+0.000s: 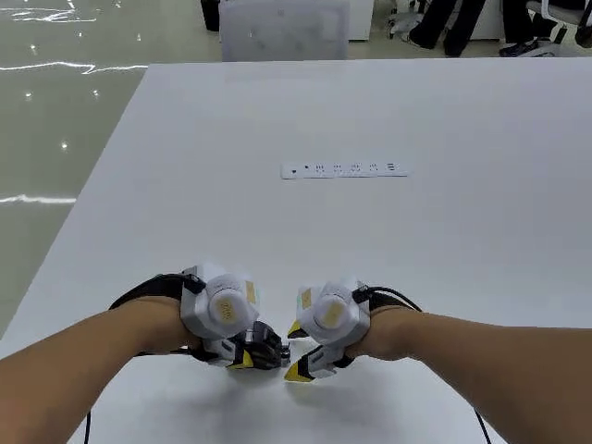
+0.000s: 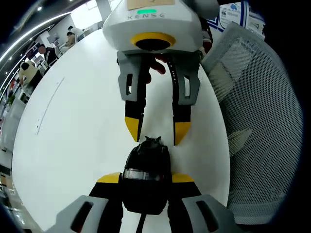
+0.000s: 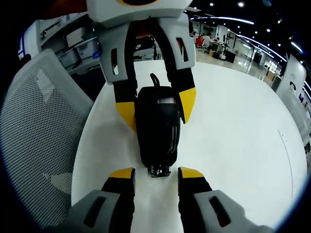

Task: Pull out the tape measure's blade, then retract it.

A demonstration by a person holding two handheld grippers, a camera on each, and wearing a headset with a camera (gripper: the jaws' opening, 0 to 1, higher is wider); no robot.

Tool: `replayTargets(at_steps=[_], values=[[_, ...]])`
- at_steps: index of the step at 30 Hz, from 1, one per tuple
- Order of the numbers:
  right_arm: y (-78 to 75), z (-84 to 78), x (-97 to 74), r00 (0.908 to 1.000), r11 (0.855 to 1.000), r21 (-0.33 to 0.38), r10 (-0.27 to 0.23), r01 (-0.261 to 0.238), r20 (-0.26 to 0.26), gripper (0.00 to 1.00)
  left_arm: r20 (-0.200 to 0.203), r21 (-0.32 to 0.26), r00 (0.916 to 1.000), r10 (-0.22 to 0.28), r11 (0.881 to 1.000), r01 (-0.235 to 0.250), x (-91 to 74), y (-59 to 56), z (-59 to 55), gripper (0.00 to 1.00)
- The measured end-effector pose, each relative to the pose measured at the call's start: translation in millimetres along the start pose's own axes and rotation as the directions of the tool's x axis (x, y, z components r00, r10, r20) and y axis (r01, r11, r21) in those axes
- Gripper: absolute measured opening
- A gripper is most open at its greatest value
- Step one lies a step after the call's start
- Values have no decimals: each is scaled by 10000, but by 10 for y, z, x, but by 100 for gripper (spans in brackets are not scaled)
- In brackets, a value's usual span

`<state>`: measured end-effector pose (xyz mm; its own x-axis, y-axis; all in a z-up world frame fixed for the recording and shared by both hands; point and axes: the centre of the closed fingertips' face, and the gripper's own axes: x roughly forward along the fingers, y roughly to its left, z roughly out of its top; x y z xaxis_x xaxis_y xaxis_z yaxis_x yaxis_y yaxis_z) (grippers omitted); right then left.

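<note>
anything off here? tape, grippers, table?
Nothing stands out. The left gripper is shut on the black tape measure, blade not yet drawn. The right gripper is open, its jaws either side of the blade's tip. The white table shows no marks or spills.

I'm working in an open-plan office: a broad white desk [image 1: 462,120] with a socket strip [image 1: 344,169] near its middle, a grey mesh chair [image 3: 39,131], glossy floor [image 1: 55,92], ceiling strip lights [image 3: 223,19] and people [image 3: 208,40] at distant desks.
</note>
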<state>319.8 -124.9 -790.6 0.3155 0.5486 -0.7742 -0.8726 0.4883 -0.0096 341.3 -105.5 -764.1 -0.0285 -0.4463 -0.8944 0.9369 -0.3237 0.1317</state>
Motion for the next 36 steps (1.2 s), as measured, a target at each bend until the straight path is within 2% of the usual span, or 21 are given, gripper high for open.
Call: replayTargets(at_steps=[3, 6, 9, 11, 15, 17, 19, 23, 26, 36], values=[[-37, 3, 33, 9999, 9997, -187, -128, 128, -14, 21, 82, -74, 9999, -61, 10000, 62, 4, 8, -2, 32], [-31, -79, 48, 9994, 9989, -446, -148, 134, -308, 17, 215, -171, 9997, -94, 9998, 97, 1, 8, 4, 32], [-35, -58, 44, 9997, 9999, -154, 2, -6, -244, 16, 281, -206, 9996, -102, 9997, 108, 2, 7, 6, 32], [-43, -56, 55, 9995, 9998, -177, 84, -90, -314, 16, 307, -203, 9995, -110, 9997, 116, 2, 9, 6, 32], [-59, -58, 72, 9981, 9990, 394, 248, -226, -571, 15, 347, -199, 9993, -107, 9997, 114, 3, 6, 7, 32], [-39, -51, 83, 9969, 9996, 209, 196, -180, -767, 16, 338, -183, 9994, -114, 9998, 120, 4, 6, 5, 32], [-58, -62, 79, 9965, 9991, 355, 252, -224, -802, 16, 335, -195, 9994, -115, 9997, 121, 6, 7, 2, 32], [-22, -73, 64, 9984, 9998, -59, 208, -212, -531, 13, 314, -216, 9994, -170, 9996, 177, 4, 2, -5, 32], [-32, -71, 65, 9990, 9999, 55, 158, -155, -425, 12, 330, -264, 9993, -172, 9995, 181, 3, 3, -6, 32], [-49, -89, 47, 9985, 10000, -40, -11, 8, -552, 12, 438, -362, 9990, -82, 9993, 98, 1, 5, -5, 32]])
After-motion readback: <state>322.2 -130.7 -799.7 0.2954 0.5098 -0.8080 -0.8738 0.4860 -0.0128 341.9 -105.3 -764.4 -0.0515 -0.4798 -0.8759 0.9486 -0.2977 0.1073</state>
